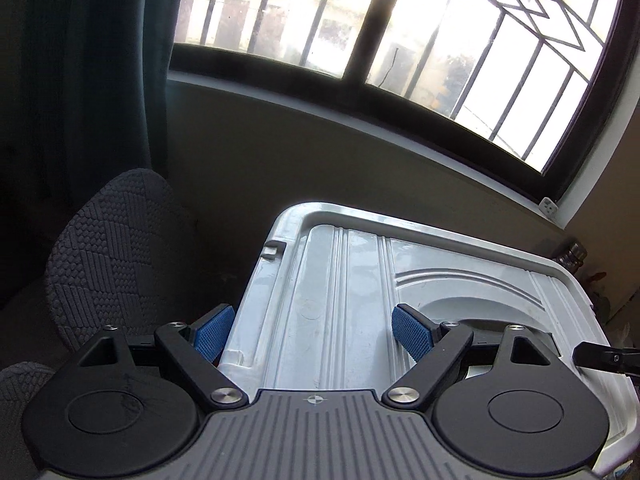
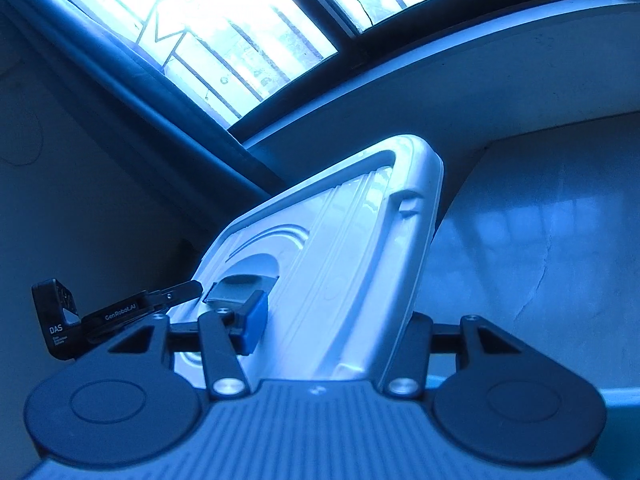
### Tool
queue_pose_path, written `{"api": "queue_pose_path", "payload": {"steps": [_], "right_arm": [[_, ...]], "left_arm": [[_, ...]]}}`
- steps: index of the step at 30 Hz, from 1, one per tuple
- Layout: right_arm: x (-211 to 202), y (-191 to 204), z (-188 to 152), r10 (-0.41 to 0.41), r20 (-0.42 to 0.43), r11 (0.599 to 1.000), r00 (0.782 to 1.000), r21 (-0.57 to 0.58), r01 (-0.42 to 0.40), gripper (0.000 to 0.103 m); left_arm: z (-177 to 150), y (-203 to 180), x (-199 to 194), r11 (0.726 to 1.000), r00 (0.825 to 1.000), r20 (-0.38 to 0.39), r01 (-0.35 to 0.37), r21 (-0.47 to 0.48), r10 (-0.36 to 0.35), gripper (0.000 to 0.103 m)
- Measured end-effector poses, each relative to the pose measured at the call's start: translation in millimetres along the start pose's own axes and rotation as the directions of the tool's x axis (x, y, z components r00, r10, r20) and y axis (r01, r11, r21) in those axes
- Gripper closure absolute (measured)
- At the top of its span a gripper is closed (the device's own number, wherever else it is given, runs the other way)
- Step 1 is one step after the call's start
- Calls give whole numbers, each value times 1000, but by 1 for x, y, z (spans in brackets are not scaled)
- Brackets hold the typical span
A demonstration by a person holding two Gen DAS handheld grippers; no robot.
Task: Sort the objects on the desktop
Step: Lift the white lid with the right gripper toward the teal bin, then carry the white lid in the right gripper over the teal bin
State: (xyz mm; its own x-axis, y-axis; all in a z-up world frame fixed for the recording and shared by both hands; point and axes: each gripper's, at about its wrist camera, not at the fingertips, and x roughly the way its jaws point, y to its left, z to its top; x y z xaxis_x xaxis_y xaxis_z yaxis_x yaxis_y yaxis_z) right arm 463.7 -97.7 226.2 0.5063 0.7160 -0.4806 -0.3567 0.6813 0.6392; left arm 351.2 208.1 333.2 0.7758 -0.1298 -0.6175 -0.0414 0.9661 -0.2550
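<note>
A large white plastic lid (image 1: 352, 280) with moulded ridges and a recessed handle fills the middle of both views; it also shows in the right wrist view (image 2: 340, 248). My left gripper (image 1: 312, 330) is wide open, its blue pads on either side of the lid's left edge. My right gripper (image 2: 332, 332) straddles the lid's near edge: the left blue pad (image 2: 254, 324) rests on the lid's top face and the right finger is hidden behind the rim. Whether it clamps the lid is unclear. The tip of the right gripper (image 1: 604, 358) shows in the left wrist view.
A barred window (image 1: 400, 32) and a wall stand behind. A dark curtain (image 1: 100, 60) hangs at left. A chair (image 1: 108, 256) with a grey textured cover sits at lower left. The left gripper's body (image 2: 100, 316) shows beside the lid. The rim of a blue bin (image 2: 624, 420) is at lower right.
</note>
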Motion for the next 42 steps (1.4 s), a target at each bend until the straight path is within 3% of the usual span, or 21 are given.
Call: {"api": "queue_pose_path", "payload": {"steps": [16,17,19,24,33,42], "right_arm": [[-79,5,-74,26,38,1000,999,-10,-25,51],[-86,4,-80,30,39,999,999,-11,-30,51],[-102,3,-96,38,39,999,999,-14,-38,51],[-146,5,-138,53,42,998,998,-26,-52,52],[-227,-1,-224,56,60,998,997,-12,-56,54],[-276,-8,-283,60,61,998,996,31,-62,54]], "left_arm": [[-73,-35,-93,1000,999,37,-7,16,7,17],[-81,-40,-100,1000,999,41,-8,16,7,17],[-96,-5,-70,1000,999,48,-10,9,10,17],[-135,3,-89,1000,998,52,-20,7,19,17],[-220,-17,-146,1000,999,51,-11,-1,11,17],[-287,-44,-196,1000,999,34,-4,9,4,17]]}}
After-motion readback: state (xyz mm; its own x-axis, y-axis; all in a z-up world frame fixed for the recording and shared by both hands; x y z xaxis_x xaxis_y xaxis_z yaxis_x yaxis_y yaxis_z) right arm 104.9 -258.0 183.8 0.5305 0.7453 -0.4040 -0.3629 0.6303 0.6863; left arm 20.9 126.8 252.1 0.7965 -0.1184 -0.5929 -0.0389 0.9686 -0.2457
